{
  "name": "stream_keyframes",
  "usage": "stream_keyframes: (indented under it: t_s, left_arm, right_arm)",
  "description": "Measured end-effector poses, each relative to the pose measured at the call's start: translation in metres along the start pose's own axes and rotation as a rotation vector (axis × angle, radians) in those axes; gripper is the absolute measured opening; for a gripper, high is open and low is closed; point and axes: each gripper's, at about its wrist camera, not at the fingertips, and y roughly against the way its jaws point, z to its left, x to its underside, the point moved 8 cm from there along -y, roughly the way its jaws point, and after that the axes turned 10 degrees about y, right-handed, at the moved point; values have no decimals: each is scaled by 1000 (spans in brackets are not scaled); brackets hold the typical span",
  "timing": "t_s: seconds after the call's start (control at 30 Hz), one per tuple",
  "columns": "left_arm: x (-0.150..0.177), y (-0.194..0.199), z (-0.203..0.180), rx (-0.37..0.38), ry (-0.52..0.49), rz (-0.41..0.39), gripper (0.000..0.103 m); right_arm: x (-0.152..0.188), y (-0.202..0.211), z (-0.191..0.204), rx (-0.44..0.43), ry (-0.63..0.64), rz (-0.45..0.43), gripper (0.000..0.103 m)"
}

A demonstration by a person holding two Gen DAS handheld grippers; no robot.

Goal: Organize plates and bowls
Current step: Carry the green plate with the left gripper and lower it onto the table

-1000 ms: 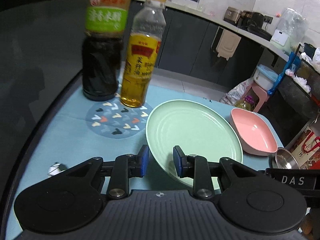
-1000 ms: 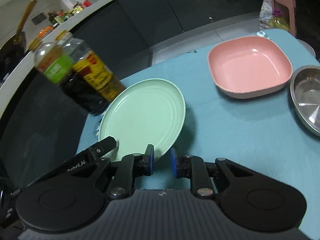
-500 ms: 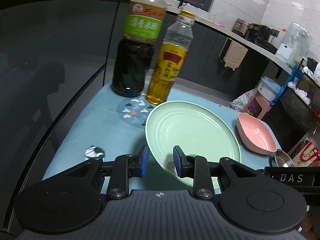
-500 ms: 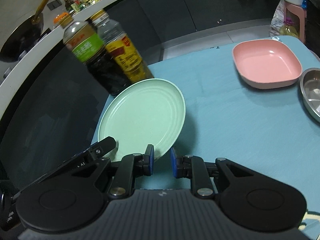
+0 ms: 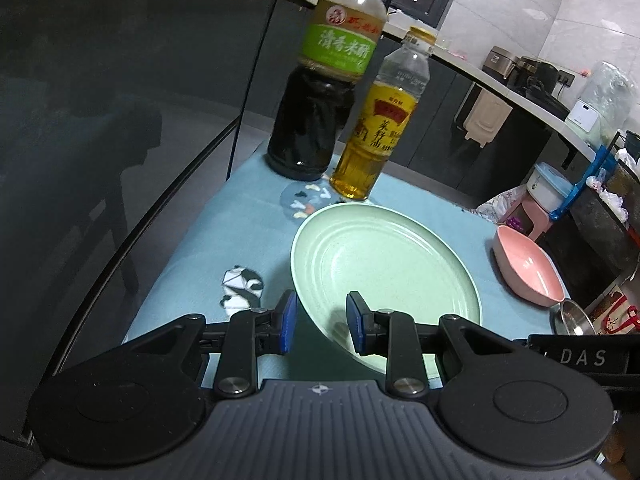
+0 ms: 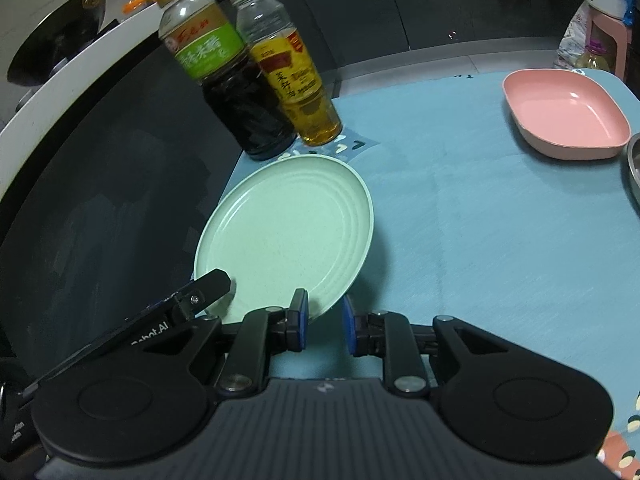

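A home kitchen; behind the white counter [image 5: 472,68] stands a tiled wall [image 5: 560,12]; on the counter, small appliances [image 5: 536,74]; a wok [image 6: 56,46] at its far end.

- dark vinegar bottle [image 5: 320,100] with green label standing upright at the far edge of the blue tablecloth [image 6: 480,220]
- oil bottle [image 5: 380,128] with yellow label sitting just beside it, upright
- both bottles resting on or at a round patterned coaster [image 5: 304,200], partly hidden
- crumpled white scrap [image 5: 240,284] lying on the cloth near its edge
- wok [image 6: 52,44] sitting on the white counter behind
- pink stool [image 5: 532,220] standing on the floor past the table
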Motion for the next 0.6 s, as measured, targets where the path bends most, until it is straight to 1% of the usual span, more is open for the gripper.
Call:
stream_keyframes:
  t_s: [0.3, 0.33, 0.37, 0.4, 0.43, 0.5, 0.53, 0.6]
  left_arm:
    - [10, -1, 10, -12, 10, 22, 24]
    - [10, -1, 11, -6, 12, 24, 24]
    - [11, -1, 10, 15, 16, 33, 24]
    - [13, -2, 10, 39, 23, 54, 25]
    - [15, -3, 9, 42, 25, 65, 25]
    - [17, -4, 9, 25, 7, 67, 25]
    - [19, -5, 10, 16, 7, 74, 24]
    - [21, -4, 12, 23, 24, 89, 24]
  right_arm:
    - [8, -5, 5, 7, 7, 28, 21]
    - [9, -5, 5, 7, 10, 29, 21]
    - [9, -5, 6, 5, 13, 31, 21]
    - [10, -5, 7, -5, 19, 37, 21]
    - [12, -6, 11, -38, 27, 51, 21]
    - [17, -10, 17, -78, 33, 84, 21]
    - [18, -12, 19, -74, 37, 91, 21]
    - [20, -15, 19, -54, 43, 97, 21]
